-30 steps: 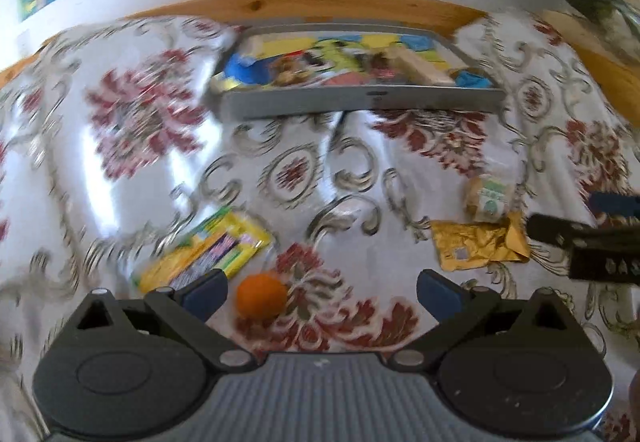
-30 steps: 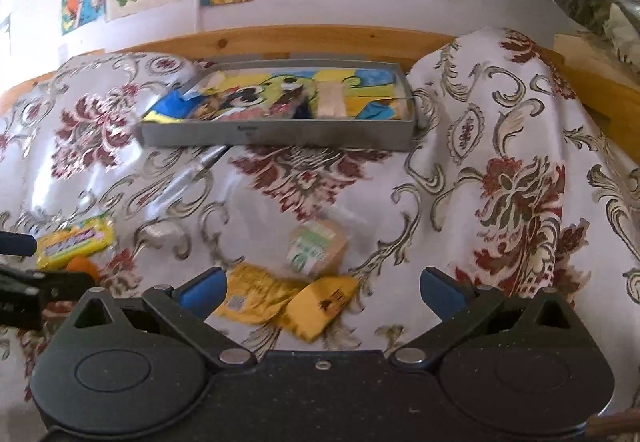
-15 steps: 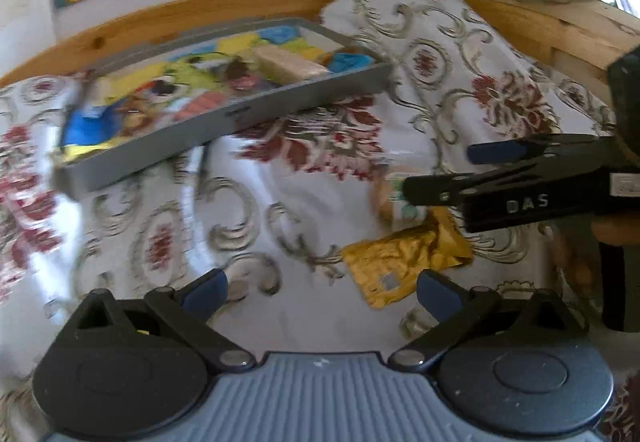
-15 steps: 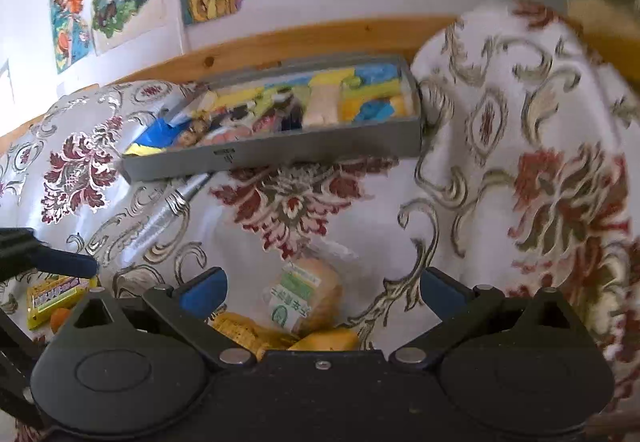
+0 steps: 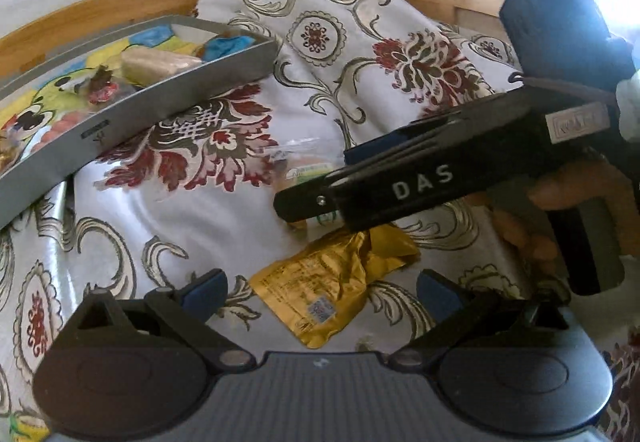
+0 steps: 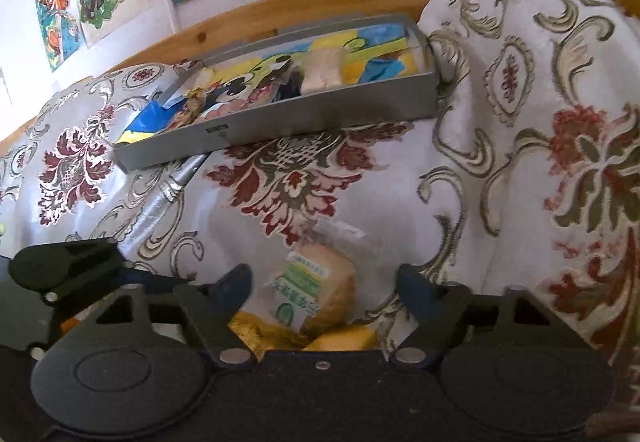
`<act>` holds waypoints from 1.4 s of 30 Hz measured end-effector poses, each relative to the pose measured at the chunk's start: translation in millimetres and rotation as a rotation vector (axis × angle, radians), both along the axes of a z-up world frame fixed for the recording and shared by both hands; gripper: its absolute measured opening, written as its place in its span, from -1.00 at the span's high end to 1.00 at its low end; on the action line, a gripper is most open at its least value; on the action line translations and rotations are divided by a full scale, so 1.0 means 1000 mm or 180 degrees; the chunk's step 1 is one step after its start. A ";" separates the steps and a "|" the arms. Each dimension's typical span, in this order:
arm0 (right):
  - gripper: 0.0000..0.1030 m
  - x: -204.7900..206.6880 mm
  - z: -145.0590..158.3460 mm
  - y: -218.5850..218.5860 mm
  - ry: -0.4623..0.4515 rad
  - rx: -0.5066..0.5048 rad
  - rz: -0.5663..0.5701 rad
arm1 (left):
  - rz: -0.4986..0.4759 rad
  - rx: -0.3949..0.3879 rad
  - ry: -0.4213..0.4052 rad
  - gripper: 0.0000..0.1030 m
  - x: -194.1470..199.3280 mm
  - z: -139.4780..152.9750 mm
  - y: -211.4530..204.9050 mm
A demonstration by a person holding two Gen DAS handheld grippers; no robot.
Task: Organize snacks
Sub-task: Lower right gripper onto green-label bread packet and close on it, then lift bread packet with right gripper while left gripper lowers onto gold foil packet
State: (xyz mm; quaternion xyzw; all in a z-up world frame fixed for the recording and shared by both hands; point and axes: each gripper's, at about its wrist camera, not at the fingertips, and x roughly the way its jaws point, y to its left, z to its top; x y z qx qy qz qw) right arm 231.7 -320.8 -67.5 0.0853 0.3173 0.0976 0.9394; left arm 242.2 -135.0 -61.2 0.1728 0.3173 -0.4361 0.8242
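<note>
both jaws are spread wide with nothing held: the right gripper (image 6: 325, 288) is set around a wrapped bun (image 6: 320, 292) without contact, and the left gripper (image 5: 318, 288) is poised over a gold packet (image 5: 332, 282) on the floral cloth (image 5: 240, 209). the grey tray (image 6: 320, 109) of snacks is placed well beyond, a silver pen (image 6: 168, 193) against its front wall. the pen is shown only in the right view, a hand (image 5: 560, 209) on the right gripper only in the left

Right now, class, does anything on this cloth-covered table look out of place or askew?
Yes. A silver pen lies partly tucked under the grey tray, so it may keep the tray from sitting flat. Two snacks remain loose on the cloth: a crumpled gold packet and a wrapped bun, the bun between the right gripper's open jaws.
</note>
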 end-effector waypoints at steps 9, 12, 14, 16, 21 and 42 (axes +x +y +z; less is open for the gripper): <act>-0.09 0.003 -0.006 0.009 0.0068 -0.0111 0.0063 | -0.0051 -0.0013 0.0111 -0.99 0.010 -0.006 -0.003; -0.05 0.002 -0.006 0.006 0.0053 -0.0085 0.0050 | -0.0116 0.0004 0.0092 -0.99 0.010 -0.006 -0.009; -0.03 0.000 -0.005 0.004 0.0027 -0.0074 0.0028 | -0.0151 0.0022 0.0089 -0.99 0.011 -0.006 -0.015; 0.00 -0.001 -0.003 0.001 0.0002 -0.0074 -0.0001 | -0.0195 0.0049 0.0076 -0.99 0.010 -0.007 -0.018; 0.01 -0.002 0.001 -0.014 -0.0029 0.0115 -0.0071 | -0.0324 0.0120 0.0024 -0.99 0.012 -0.006 -0.028; 0.00 -0.008 0.007 -0.038 -0.0171 0.0433 -0.0164 | -0.0862 0.0310 0.0026 -0.74 0.024 -0.010 -0.071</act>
